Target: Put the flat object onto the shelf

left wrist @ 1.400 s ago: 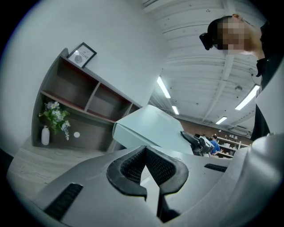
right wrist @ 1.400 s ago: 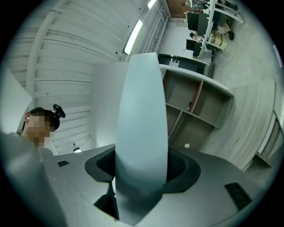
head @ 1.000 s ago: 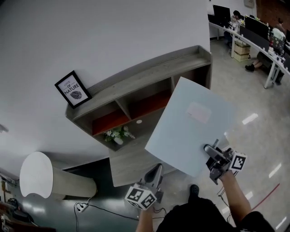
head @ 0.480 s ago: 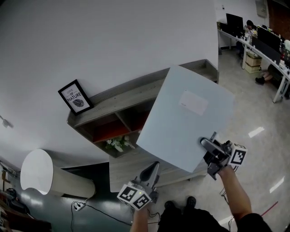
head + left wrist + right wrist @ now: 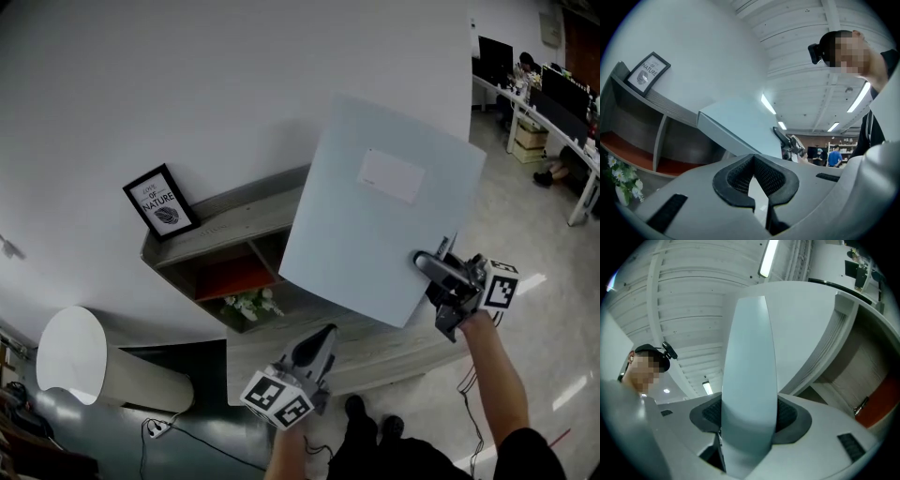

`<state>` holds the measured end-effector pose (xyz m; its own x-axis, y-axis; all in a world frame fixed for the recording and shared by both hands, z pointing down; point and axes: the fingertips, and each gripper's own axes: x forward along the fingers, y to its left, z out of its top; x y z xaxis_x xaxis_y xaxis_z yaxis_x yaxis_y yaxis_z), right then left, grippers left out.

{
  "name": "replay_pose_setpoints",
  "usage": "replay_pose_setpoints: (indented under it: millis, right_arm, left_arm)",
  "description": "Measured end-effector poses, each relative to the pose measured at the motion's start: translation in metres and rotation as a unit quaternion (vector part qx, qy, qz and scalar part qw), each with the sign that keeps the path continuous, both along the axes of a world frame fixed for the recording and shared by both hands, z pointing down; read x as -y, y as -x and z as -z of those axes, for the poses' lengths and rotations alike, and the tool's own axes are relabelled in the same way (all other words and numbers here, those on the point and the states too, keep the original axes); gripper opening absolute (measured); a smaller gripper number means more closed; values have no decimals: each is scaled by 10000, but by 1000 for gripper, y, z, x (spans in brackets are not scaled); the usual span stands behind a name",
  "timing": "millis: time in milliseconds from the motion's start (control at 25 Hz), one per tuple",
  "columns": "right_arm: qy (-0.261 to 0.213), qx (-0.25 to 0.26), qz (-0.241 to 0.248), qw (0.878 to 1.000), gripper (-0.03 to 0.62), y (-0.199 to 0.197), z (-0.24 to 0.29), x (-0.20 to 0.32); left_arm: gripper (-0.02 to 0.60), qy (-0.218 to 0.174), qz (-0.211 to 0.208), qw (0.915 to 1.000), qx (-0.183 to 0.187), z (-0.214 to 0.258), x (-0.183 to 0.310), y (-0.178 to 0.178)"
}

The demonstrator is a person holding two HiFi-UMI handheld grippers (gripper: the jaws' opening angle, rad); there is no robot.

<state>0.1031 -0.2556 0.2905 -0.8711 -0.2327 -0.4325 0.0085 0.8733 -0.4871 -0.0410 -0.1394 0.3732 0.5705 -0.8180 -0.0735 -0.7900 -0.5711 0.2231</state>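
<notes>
Half done: carrying flat object (image 5: 375, 225) pinched at near edge in right gripper (image 5: 429, 267) fingers, raised near right end of shelf (image 5: 234, 214); not yet set down. Holding left gripper (image 5: 323, 337) fingers together, empty.

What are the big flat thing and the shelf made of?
The flat object looks like matte pale cardboard or plastic: smooth, with a paper label. The shelf looks like grey wood-grain board, its streaky grain showing.
</notes>
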Motion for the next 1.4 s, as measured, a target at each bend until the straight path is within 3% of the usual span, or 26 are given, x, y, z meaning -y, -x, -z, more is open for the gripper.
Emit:
replay_pose_setpoints:
  millis: [280, 480, 640, 840, 1400]
  right_arm:
    - [-524, -442, 85, 9976, 270, 41, 35, 38]
    - [-993, -495, 185, 9937, 270, 74, 62, 63]
    - [-1409, -640, 277, 9876, 270, 104, 87, 82]
    - [-1903, -910, 339, 9769, 272, 114, 107, 81]
    - [-2456, -1511, 751, 9546, 270, 156, 125, 129]
  left_arm:
    - [12, -249, -334, 9991, 89, 24, 42, 20]
    - [12, -371, -587, 9975, 160, 36, 75, 41]
    - [12, -411, -760, 9961, 194, 41, 99, 66]
    - [12, -496, -985, 9934, 319, 36, 101, 70]
    - [12, -423, -1114, 9923, 345, 22, 133, 83]
